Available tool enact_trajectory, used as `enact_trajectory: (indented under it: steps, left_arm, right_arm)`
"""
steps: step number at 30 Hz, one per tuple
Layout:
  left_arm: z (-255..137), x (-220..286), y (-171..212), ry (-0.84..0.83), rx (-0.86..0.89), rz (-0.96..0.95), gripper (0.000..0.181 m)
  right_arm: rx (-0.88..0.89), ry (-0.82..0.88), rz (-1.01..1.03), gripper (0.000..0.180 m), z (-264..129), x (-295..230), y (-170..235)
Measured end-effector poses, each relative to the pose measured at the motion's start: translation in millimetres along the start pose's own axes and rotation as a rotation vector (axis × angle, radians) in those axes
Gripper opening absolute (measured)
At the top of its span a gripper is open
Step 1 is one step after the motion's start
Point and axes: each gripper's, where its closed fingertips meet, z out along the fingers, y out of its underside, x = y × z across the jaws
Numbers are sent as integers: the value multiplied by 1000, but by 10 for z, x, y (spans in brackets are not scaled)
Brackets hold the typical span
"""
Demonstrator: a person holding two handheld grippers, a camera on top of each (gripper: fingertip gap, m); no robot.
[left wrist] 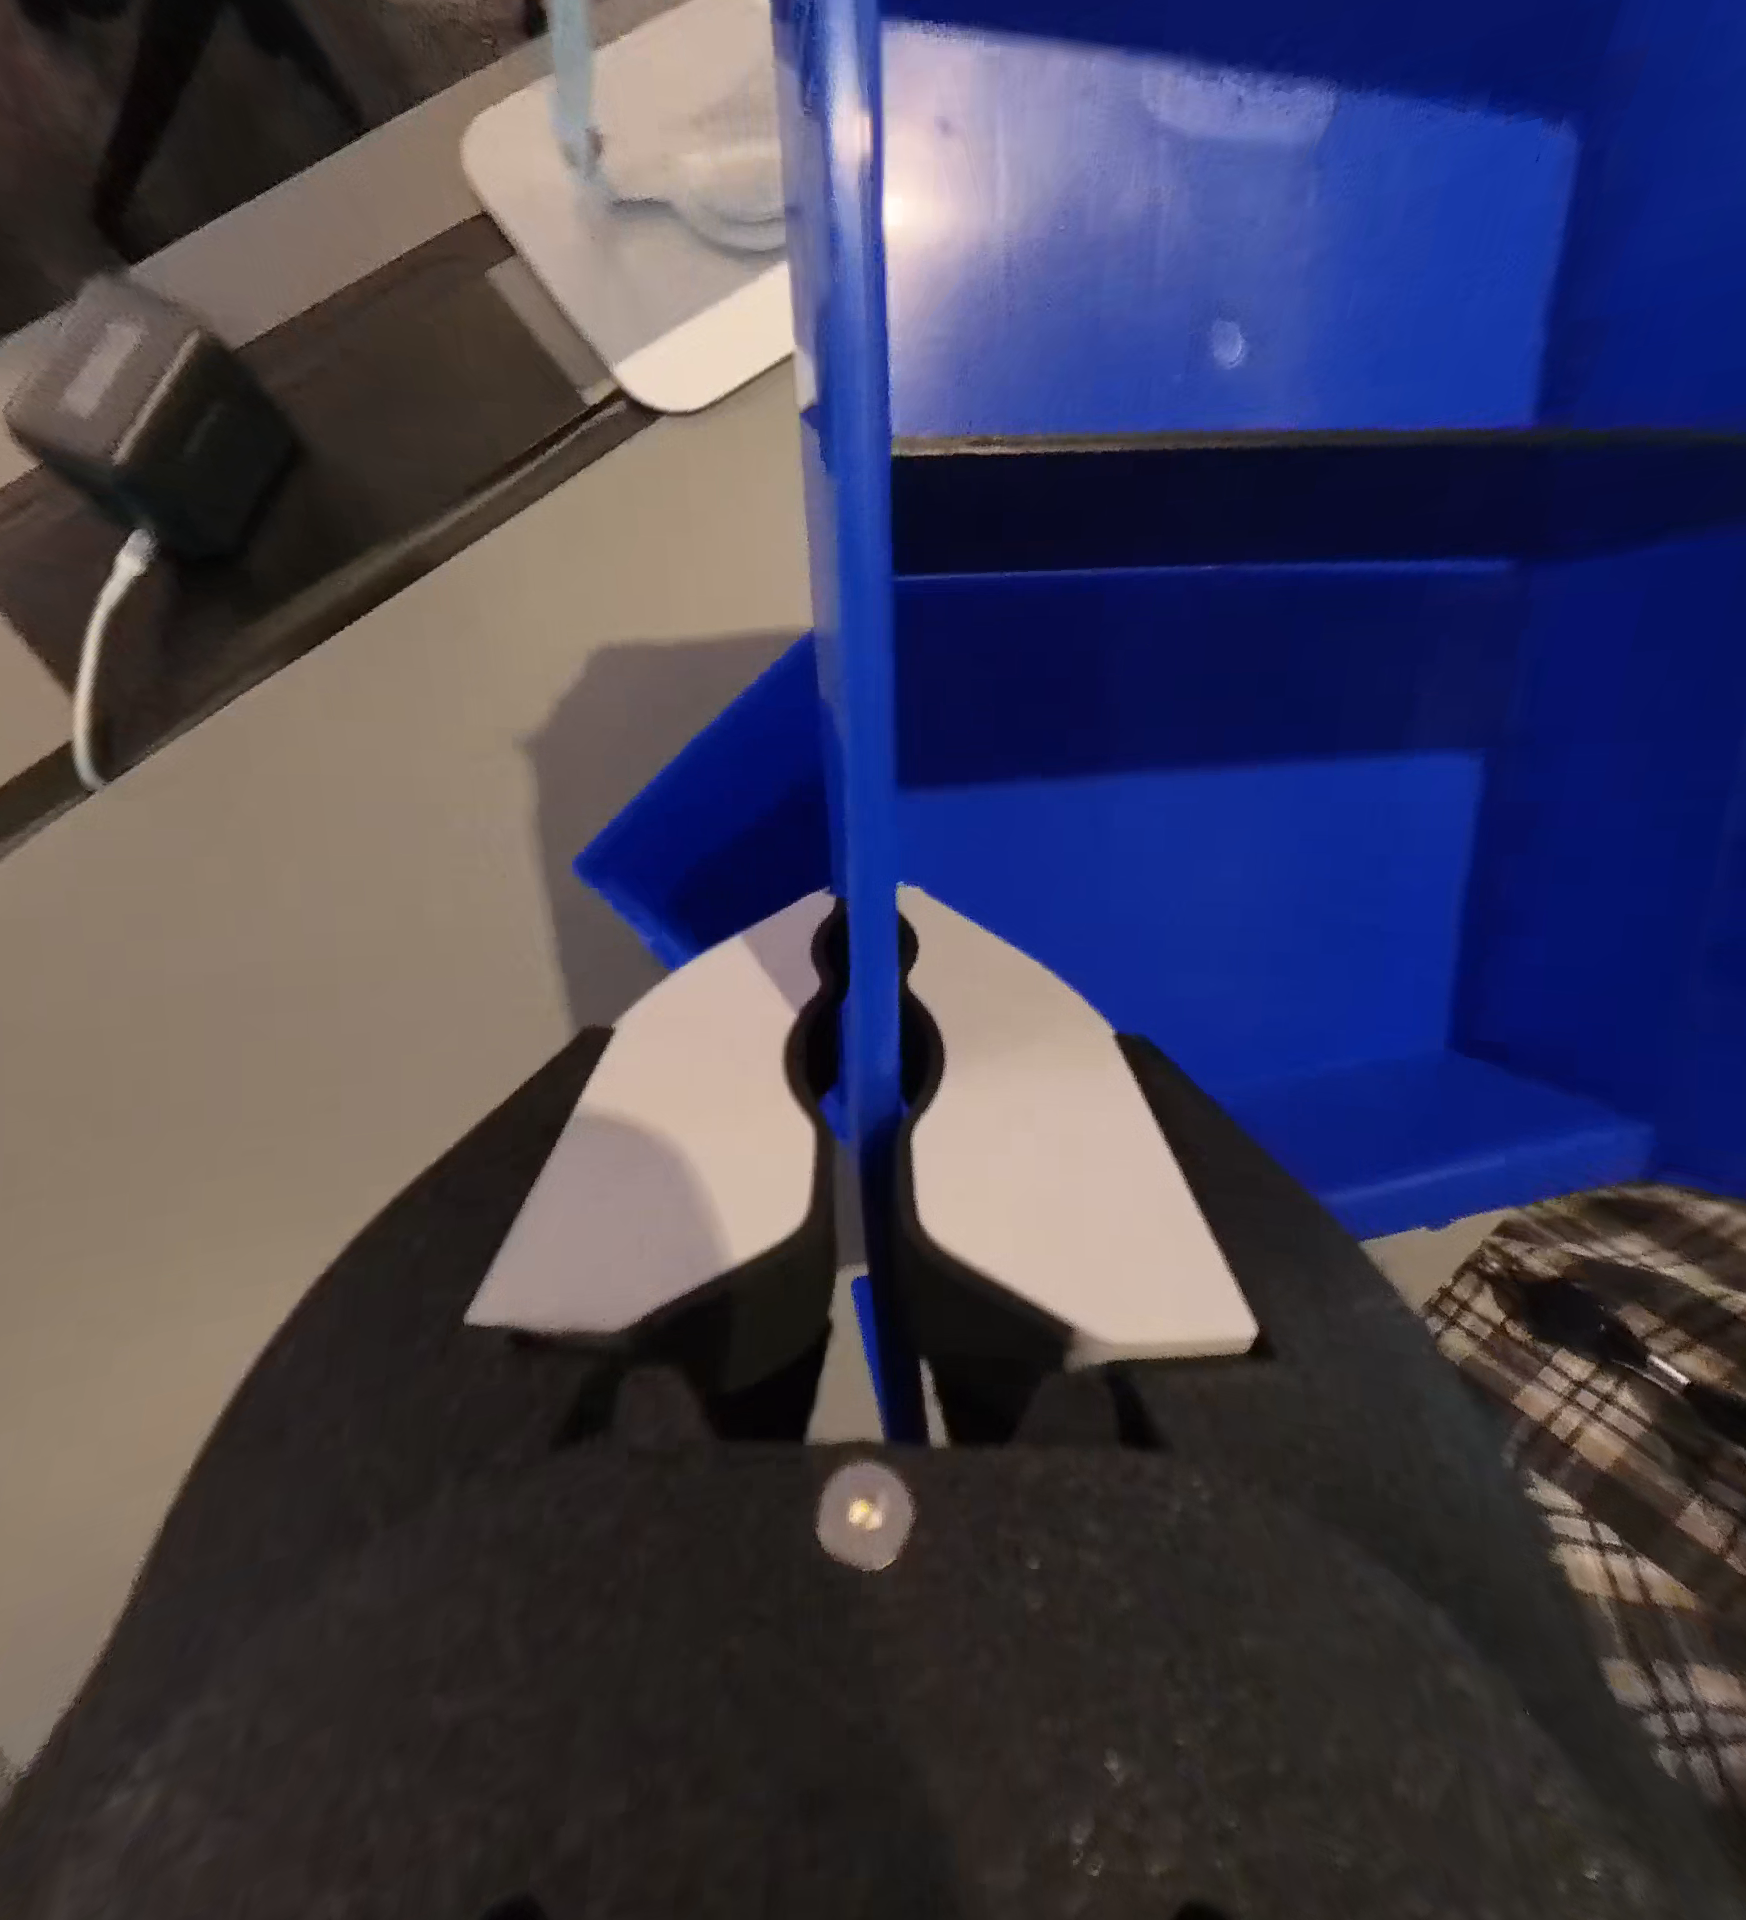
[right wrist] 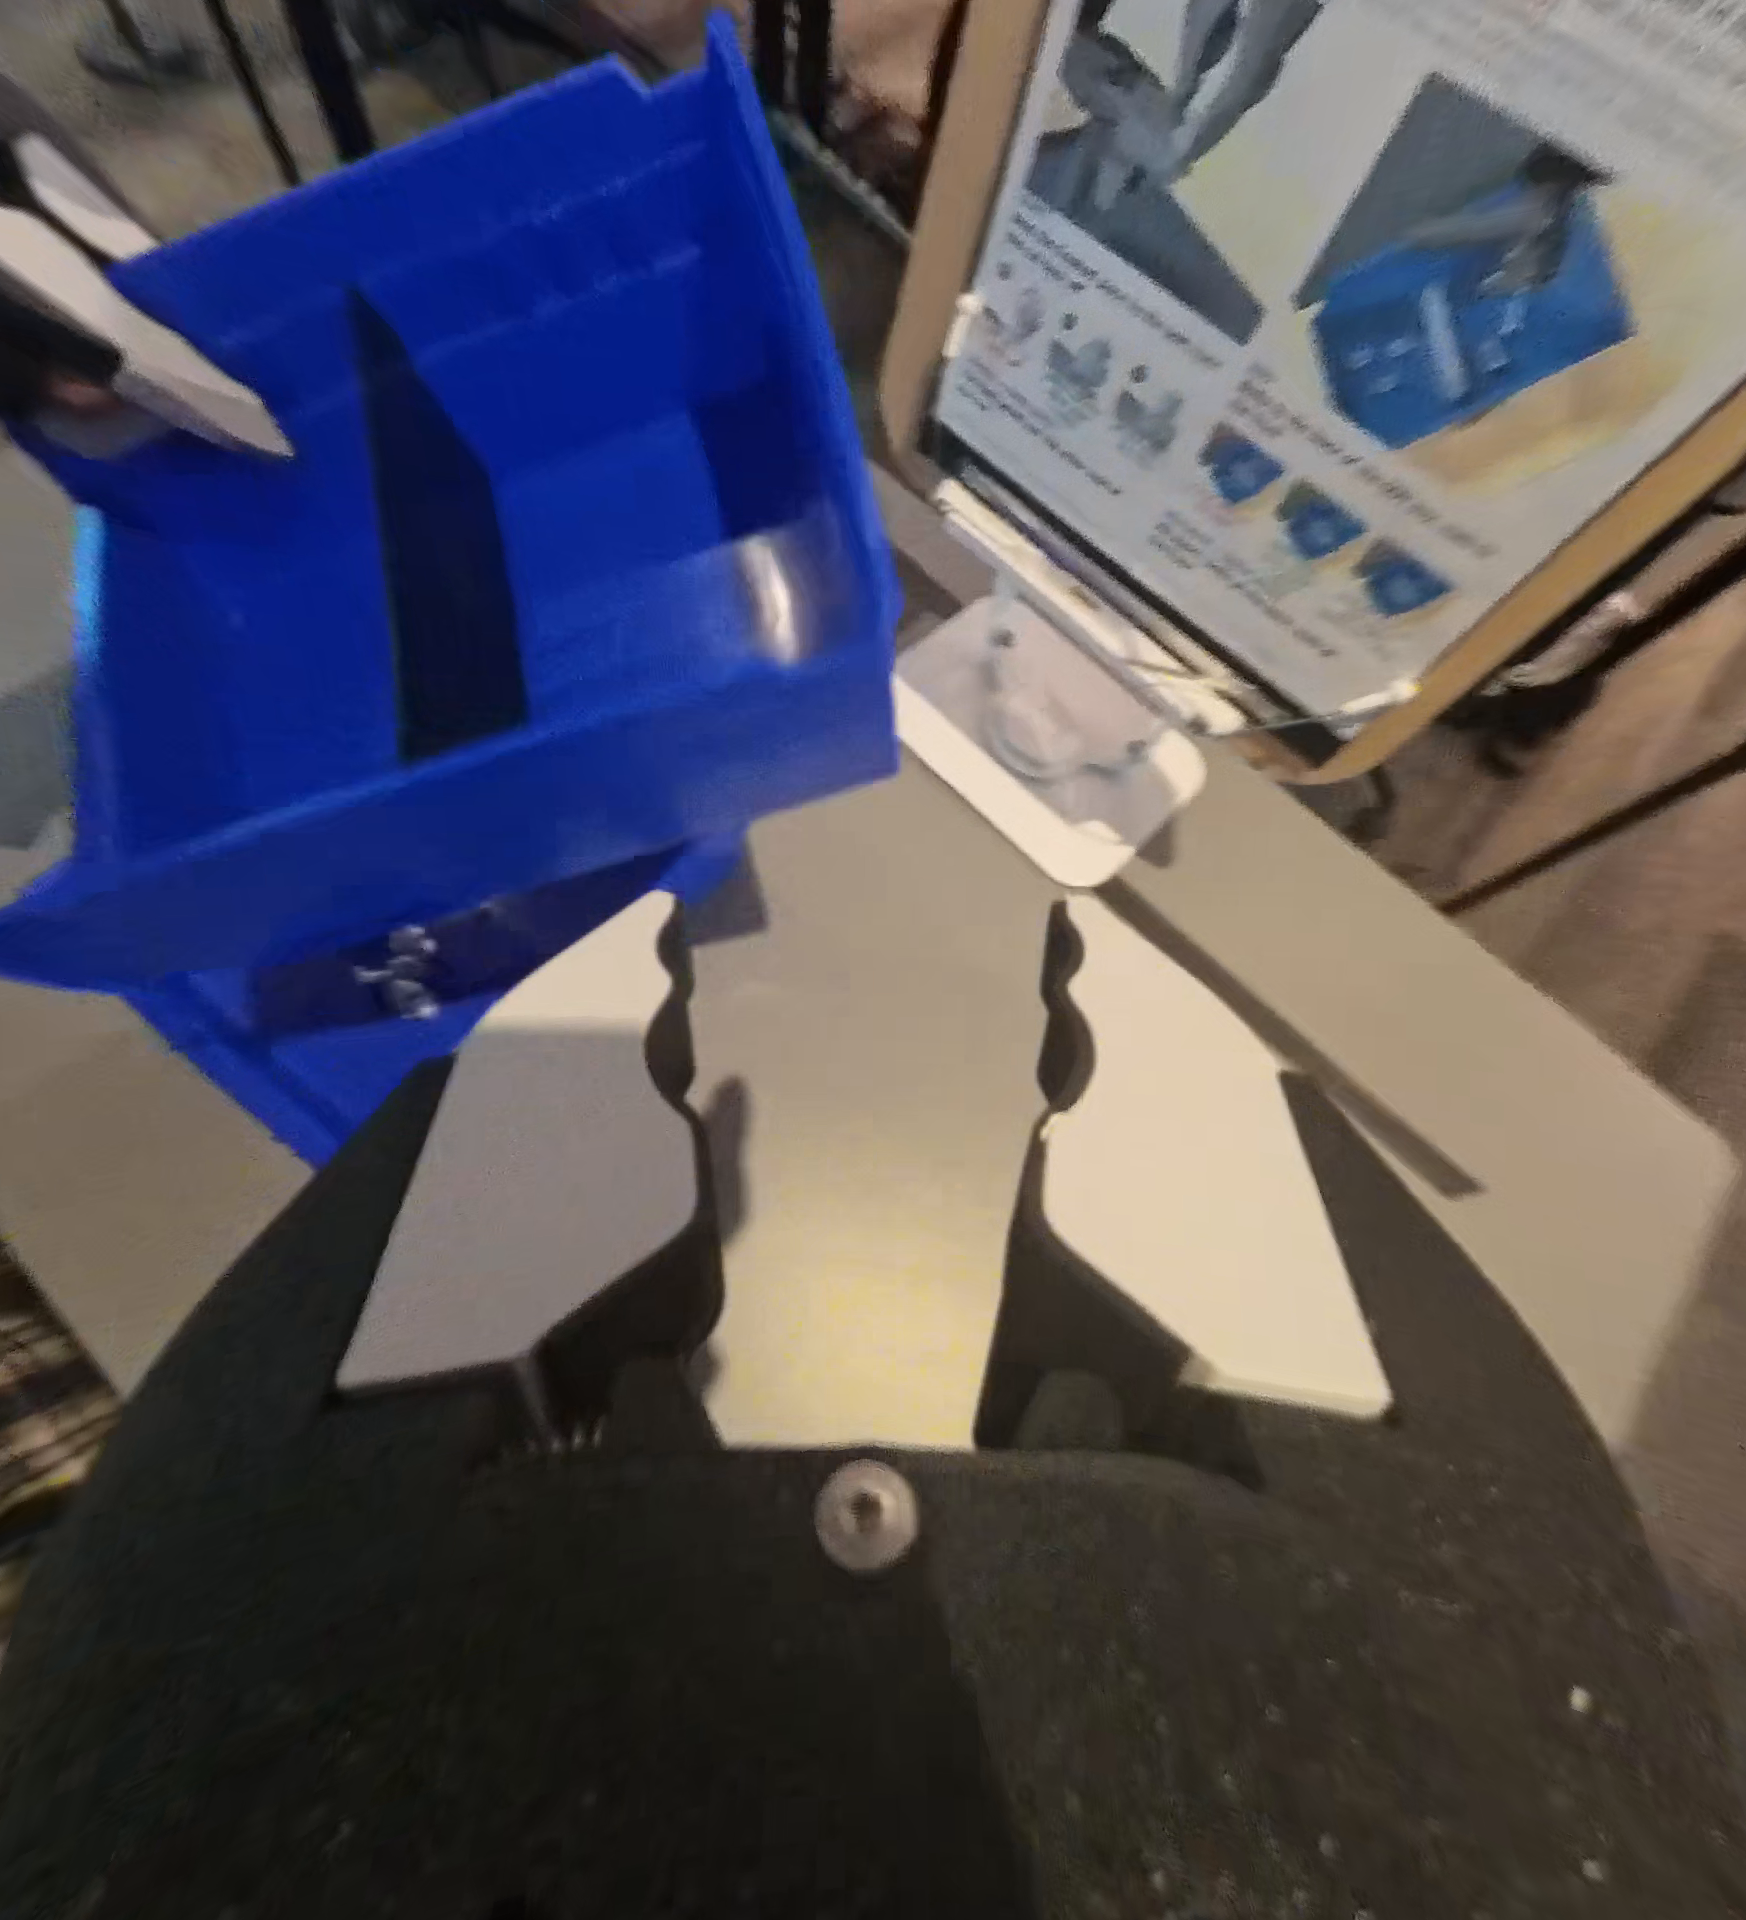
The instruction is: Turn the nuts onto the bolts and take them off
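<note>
- Blue plastic fills the left gripper's [left wrist: 864, 997] grasp: its fingers [left wrist: 713, 1132] pinch the side wall of a blue bin [left wrist: 1212, 675], the wall running straight away along them.
- In the right wrist view the bin [right wrist: 495, 540] hangs tilted above the grey counter [right wrist: 848, 1195], open top facing the camera, a dark divider [right wrist: 443, 551] along its length.
- Small metal bolts or nuts [right wrist: 401, 971] lie in a lower blue tray [right wrist: 349, 997] beneath; which is unclear.
- Right gripper's [right wrist: 864, 997] fingers [right wrist: 557, 1164] are spread wide, holding nothing, just right of that tray.
- An instruction board [right wrist: 1316, 343] stands behind.
</note>
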Motion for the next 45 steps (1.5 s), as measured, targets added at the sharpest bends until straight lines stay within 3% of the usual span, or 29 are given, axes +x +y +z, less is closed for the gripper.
enact_trajectory:
  steps: [4,8,10,12,17,25,32,39,45]
  left_arm:
    - [182,401,-149,31,-23,101,5]
    - [331,796,-233,77,-33,180,5]
    - [379,958,-250,105,-32,210,5]
    - [408,1082,-247,135,-32,229,5]
    - [519,1244,-124,137,-37,284,10]
    - [444,2057,36,503,25,264,41]
    - [37,2238,261,713,148,228,78]
    - [-228,2050,695,833,282,87,72]
    - [-243,1830,934,820,318,-47,72]
  right_arm:
    - [-113,124,-105,56,28,244,-189]
    - [-337,104,-102,50,256,225,19]
    - [-446,99,-100,36,326,209,190]
    - [-545,67,-97,4,347,171,369]
    - [-623,-10,-66,2,278,104,639]
    - [-600,46,-182,2,-249,382,841]
    - [-725,63,-308,3,-653,929,1582]
    - [-794,-122,-294,4,-365,1391,2522]
    - [-758,-215,-261,3,22,1719,2869]
